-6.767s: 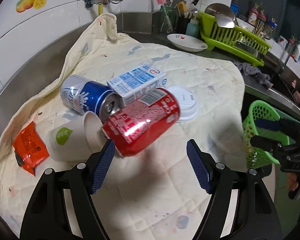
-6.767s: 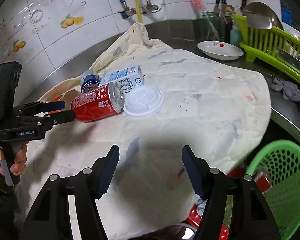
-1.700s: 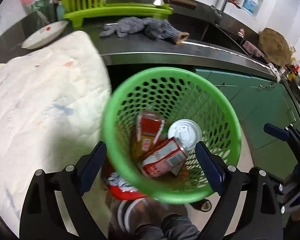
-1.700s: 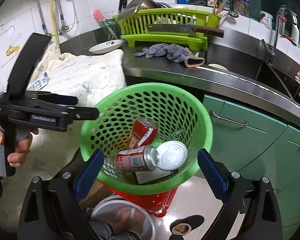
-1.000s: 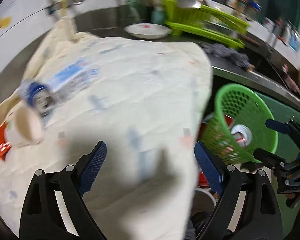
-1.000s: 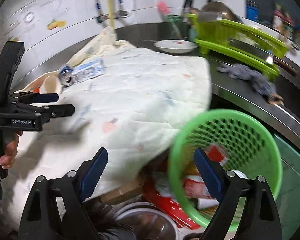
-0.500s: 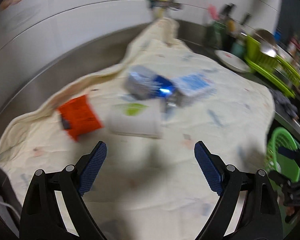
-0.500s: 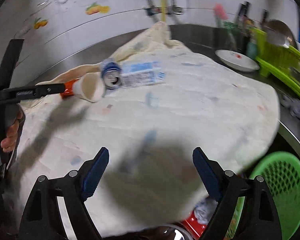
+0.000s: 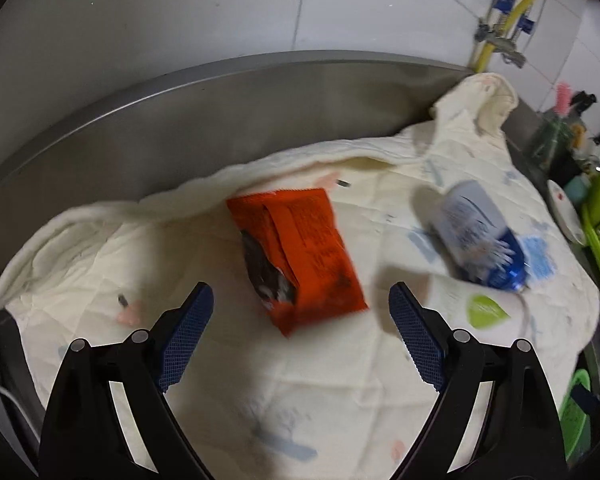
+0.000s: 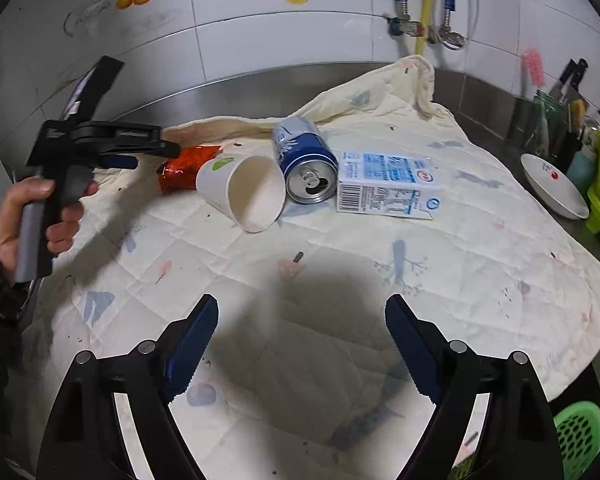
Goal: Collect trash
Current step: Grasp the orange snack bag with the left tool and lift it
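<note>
Our left gripper [image 9: 301,332] stands wide open and empty; the orange wrapper [image 9: 296,258], torn and crumpled with a dark inside, lies on the quilt [image 9: 300,392] at twelve o'clock from it. Our right gripper [image 10: 301,340] is also wide open and holds nothing. At its twelve o'clock lie a white cup [image 10: 244,190] on its side, a blue can [image 10: 305,160] and a milk carton [image 10: 386,184], side by side.

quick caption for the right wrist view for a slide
Open right hand-held gripper over a quilted cloth holding a paper cup, blue can and milk carton.
</note>
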`<state>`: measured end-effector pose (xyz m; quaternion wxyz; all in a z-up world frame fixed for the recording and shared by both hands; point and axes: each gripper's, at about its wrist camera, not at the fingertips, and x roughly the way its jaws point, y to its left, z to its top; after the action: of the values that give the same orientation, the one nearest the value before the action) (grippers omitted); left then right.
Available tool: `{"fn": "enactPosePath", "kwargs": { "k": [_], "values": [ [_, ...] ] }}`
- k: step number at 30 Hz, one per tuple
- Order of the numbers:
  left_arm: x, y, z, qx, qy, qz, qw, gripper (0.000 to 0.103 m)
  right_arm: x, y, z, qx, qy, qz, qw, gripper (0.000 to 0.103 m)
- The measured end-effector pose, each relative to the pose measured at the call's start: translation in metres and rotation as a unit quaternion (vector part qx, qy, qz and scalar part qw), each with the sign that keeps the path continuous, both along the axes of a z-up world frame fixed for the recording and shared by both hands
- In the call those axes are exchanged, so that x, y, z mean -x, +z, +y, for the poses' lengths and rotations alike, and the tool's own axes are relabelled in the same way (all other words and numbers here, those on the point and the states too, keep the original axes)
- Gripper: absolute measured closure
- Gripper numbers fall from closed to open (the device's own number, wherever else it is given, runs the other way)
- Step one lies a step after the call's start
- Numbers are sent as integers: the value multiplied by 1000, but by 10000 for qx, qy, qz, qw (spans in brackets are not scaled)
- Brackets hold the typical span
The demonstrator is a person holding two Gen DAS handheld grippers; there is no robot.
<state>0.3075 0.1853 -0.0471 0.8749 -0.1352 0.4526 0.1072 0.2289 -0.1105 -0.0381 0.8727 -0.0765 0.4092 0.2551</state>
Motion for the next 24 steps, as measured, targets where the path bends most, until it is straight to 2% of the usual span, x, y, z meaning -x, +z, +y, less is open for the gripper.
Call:
{"fn": "enactPosePath", "kwargs": {
  "k": [3,11,12,14,18,21,24],
  "values": [
    [-11,-8,6,-9,123,102,9999,16,-3,-3,2,22,30,36,10000,20],
    [-30,-28,13,435,168,198,9987,18,-21,-9,5,62,71,110,9999,20],
    [-32,-29,12,468,159,199,9986,21,-23,-9,7,60,93,109,9999,20],
    [-34,-32,10,538,118,226,9982,37,-26,-8,12,82,159,84,9998,20],
    [-32,-39,11,797,87,218,9965,58,-33,-5,21,118,298,30,9995,20],
    [-24,-39,11,981,104,88,9951,69,-39,-1,31,130,453,-21,9989,20],
    [-12,-33,7,892,149,-83,9959,76,-46,4,46,246,678,-127,9973,20]
  ]
}}
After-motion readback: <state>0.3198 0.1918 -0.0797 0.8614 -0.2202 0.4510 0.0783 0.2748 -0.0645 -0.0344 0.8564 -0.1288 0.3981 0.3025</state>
